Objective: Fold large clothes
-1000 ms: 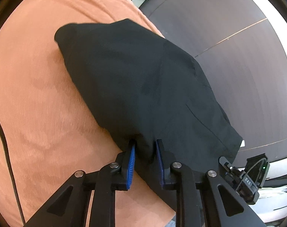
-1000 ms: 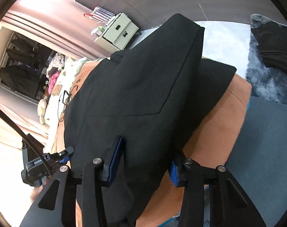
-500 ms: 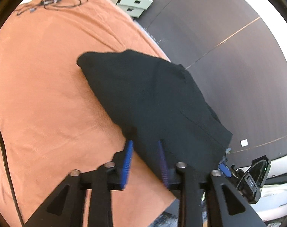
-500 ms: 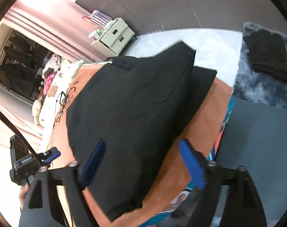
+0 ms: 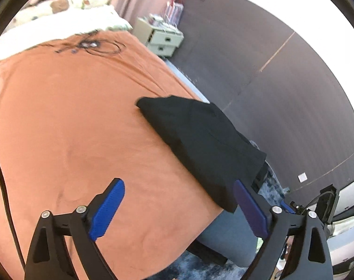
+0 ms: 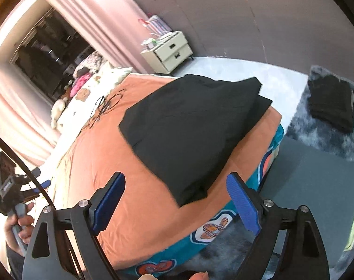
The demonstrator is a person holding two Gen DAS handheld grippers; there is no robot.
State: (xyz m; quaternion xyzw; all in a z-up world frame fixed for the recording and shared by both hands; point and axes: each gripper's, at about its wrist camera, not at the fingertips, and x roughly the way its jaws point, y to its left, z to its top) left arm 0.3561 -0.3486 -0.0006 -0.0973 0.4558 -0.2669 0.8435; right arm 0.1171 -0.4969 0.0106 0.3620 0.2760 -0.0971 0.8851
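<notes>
Letting go: both claws, pinching the black garment [image 6: 195, 128] a second ago, are opening with nothing between them, left claw [image 5: 179, 210], right claw [image 6: 177, 204]. Garment lies folded on the orange bed [image 5: 71, 128], toward 1 o'clock. Fold looks finished.

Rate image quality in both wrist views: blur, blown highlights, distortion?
Left wrist: motion smear on the right blue pad and nightstand, upper right corner blown white, black folded garment lacks detail. Right wrist: sharper, glare top left by the pink curtains, fisheye bends the orange bedspread.
</notes>
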